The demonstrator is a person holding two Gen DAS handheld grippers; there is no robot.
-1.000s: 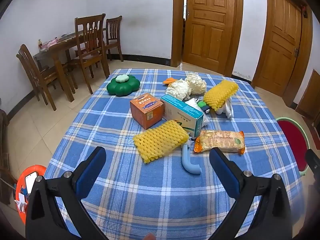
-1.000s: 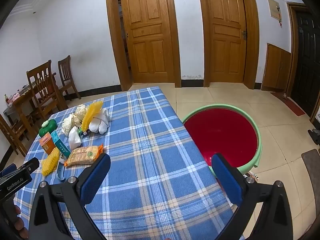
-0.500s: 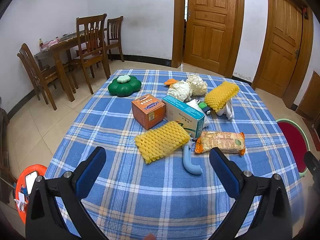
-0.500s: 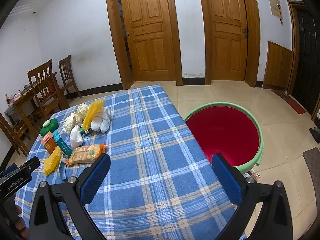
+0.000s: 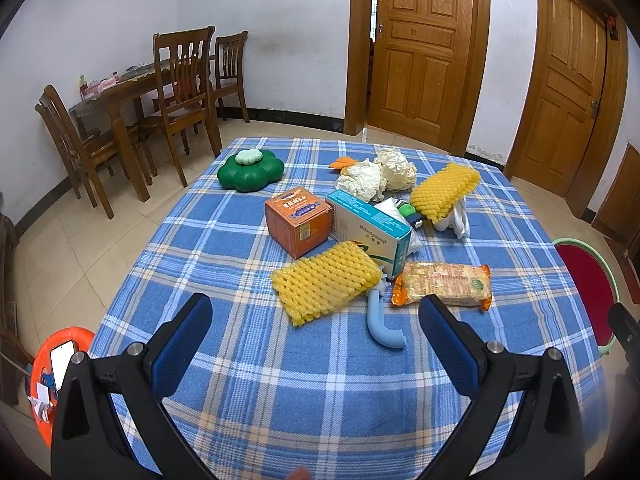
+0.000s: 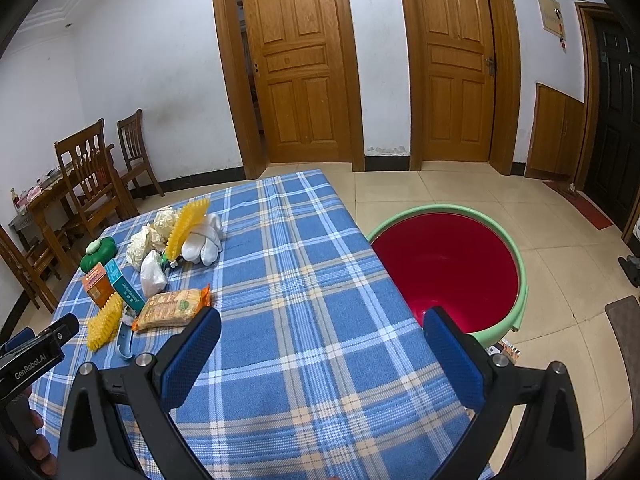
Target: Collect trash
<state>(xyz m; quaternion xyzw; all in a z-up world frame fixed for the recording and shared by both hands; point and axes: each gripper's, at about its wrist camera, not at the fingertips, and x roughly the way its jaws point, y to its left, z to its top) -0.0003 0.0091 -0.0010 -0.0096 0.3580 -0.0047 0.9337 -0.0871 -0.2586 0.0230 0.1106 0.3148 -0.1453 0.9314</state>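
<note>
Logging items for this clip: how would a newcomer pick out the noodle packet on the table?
On the blue plaid tablecloth, find the clutter pile and go to its near right edge. The flat orange-and-clear plastic noodle packet lies beside the upright teal-and-white carton. Unlike the yellow foam net, it is shiny with crimped orange ends.

Black housing of the left tongs (image 6: 34,354), lower left of the right wrist view: white lettering "GenRobot.AI".
Teal and white carton (image 5: 370,232), centre of the left wrist view: dark print along its long side, starting roughly "Meter…"; the rest is too small to make out.
Orange box (image 5: 298,220), left of that carton: a printed blue label on top and a barcode on the side face, characters not readable.
Snack packet (image 5: 442,284), lower right of the pile: a green round logo at its right end, lettering illegible.
Wall plaque (image 6: 551,14), upper right of the right wrist view: no readable text.
</note>
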